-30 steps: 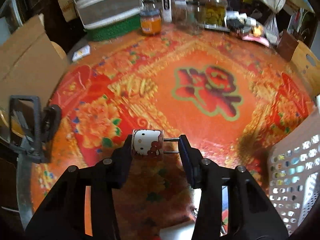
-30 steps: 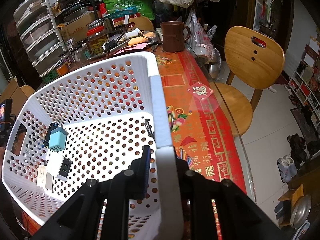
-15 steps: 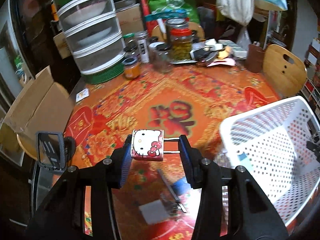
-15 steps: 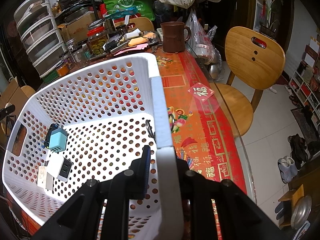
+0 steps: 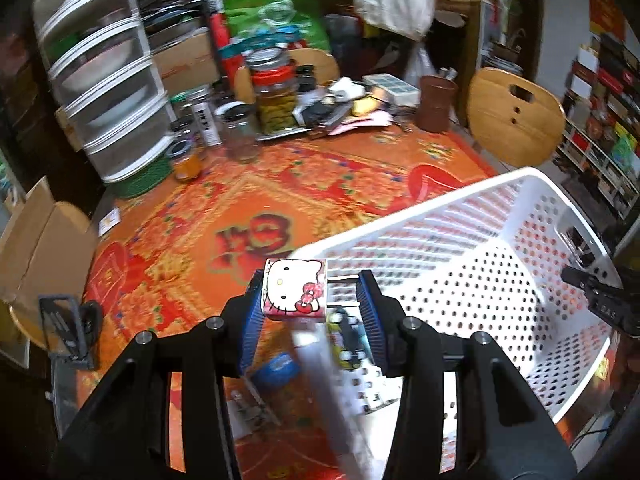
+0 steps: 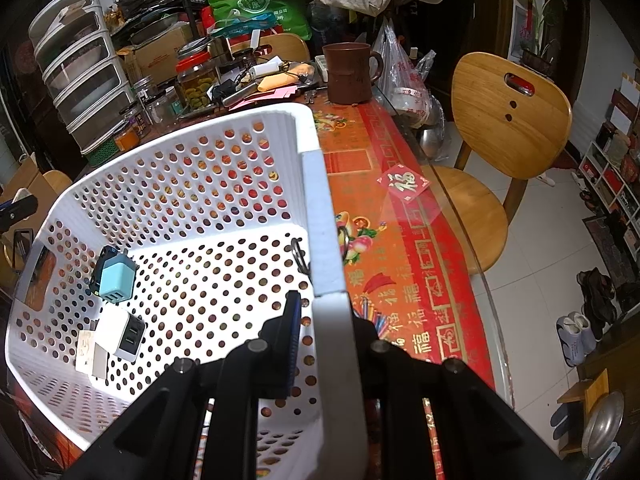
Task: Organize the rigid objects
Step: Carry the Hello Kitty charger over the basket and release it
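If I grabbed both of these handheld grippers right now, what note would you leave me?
Left gripper: shut on the cartoon-cat charger, held in the air by the near rim of the white basket.
Right gripper: shut on the basket's side wall, holding it.
Done: a teal charger, a white charger and a small white block lie in the basket.
Left: drop the cat charger in. Blurred small items on the cloth beside the basket probably follow.

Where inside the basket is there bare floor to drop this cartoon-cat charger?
Basket floor is bare in the middle, between the blue charger and the metal ring. Crowded along the left wall: blue charger, white charger.
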